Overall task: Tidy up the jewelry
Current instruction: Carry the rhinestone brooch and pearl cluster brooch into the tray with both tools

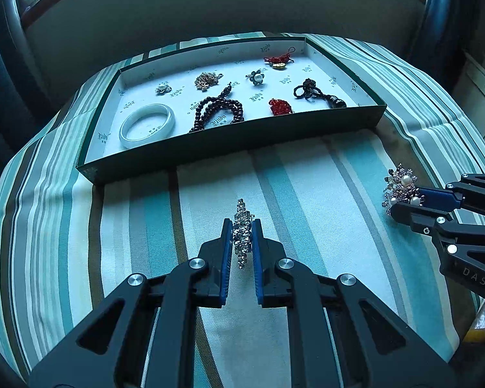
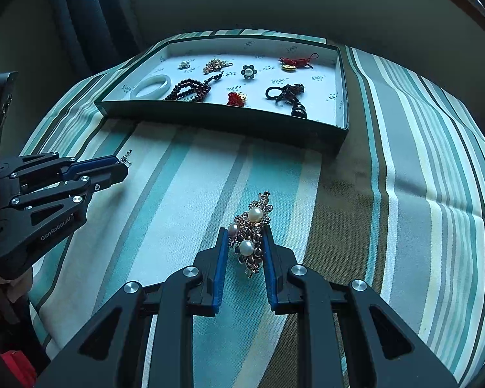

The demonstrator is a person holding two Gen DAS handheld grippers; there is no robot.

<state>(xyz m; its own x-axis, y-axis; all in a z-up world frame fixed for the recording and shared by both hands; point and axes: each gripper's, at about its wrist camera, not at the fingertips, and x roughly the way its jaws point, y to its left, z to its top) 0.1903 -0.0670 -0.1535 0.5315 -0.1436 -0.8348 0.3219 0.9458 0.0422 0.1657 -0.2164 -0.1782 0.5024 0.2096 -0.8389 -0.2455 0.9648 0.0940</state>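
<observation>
My left gripper [image 1: 242, 226] is shut on a silver rhinestone brooch [image 1: 242, 226], held edge-on above the striped cloth. The same gripper [image 2: 121, 166] shows at the left of the right wrist view, with the brooch tip [image 2: 126, 156] poking past its pads. My right gripper [image 2: 245, 234] is shut on a pearl cluster brooch [image 2: 250, 228] with three pearls. In the left wrist view that gripper [image 1: 404, 199] enters from the right, the pearl brooch [image 1: 401, 182] at its tips. Both hang short of the green jewelry box [image 1: 210, 148].
The box [image 2: 229, 118] holds a white bangle [image 1: 147, 124], dark bead strand [image 1: 216, 111], red bead piece [image 1: 279, 106], black cord charm [image 1: 317, 93], gold brooch [image 1: 207, 79], two pearl flowers and a red knot charm [image 1: 278, 61]. Striped cloth [image 1: 307, 177] covers the table.
</observation>
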